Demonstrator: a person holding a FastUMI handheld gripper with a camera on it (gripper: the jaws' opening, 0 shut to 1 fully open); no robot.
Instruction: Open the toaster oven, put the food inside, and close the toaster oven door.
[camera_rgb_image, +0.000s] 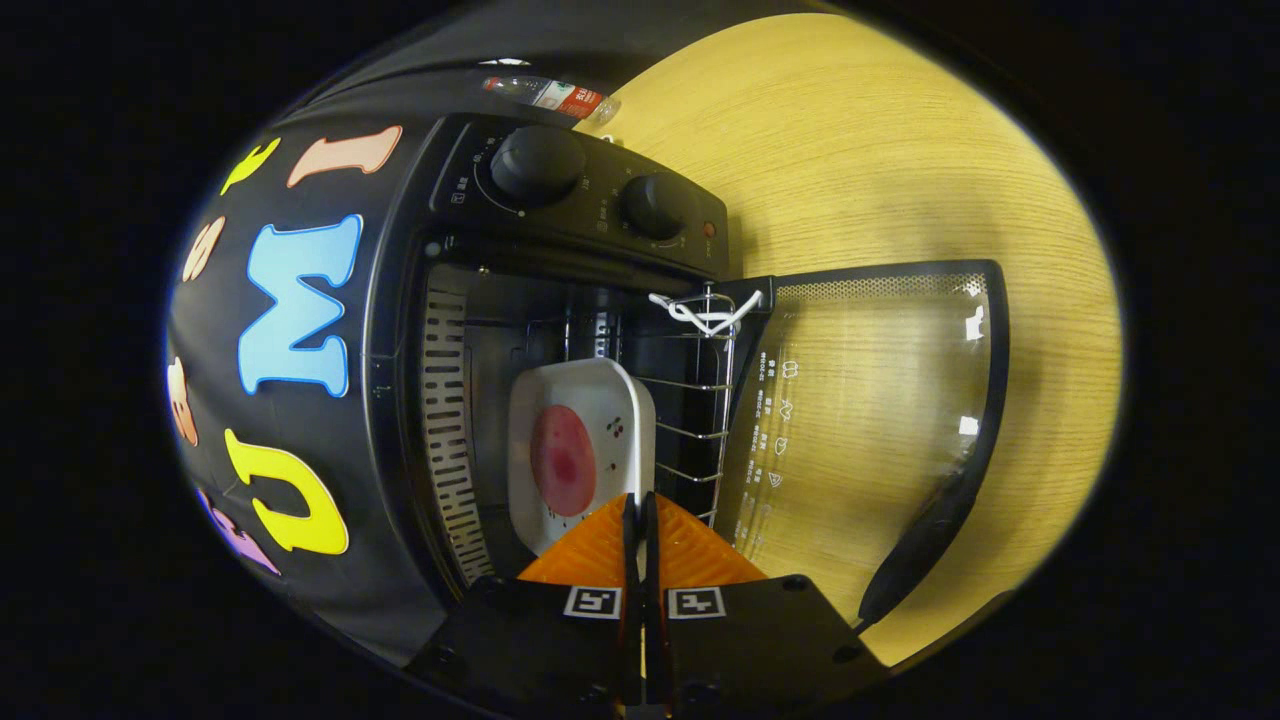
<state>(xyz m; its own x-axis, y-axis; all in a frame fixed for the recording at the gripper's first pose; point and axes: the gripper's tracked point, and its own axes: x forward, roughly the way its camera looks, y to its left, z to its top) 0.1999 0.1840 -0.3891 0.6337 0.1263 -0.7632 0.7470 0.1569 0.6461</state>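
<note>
White plate (580, 450) of food sits inside the open toaster oven (560, 250) — just ahead of the tongs (640, 510), pressed together.

A: What do the fingers hold?

B: The gripper (640, 520) is pressed together with almost no gap, and I cannot see anything between the fingers. Their tips sit at the near edge of the white plate (585, 450).

A: Where is the plate?

B: Inside the toaster oven (560, 330), on the wire rack (690, 420). A round pink slice of food (563, 460) lies on it.

A: And the door?

B: The glass door (870, 420) is fully open over the wooden table (880, 150), with its dark handle (925, 545) on the far edge. Two knobs (590, 180) are on the control panel. A bottle (550, 95) lies behind the oven.
</note>
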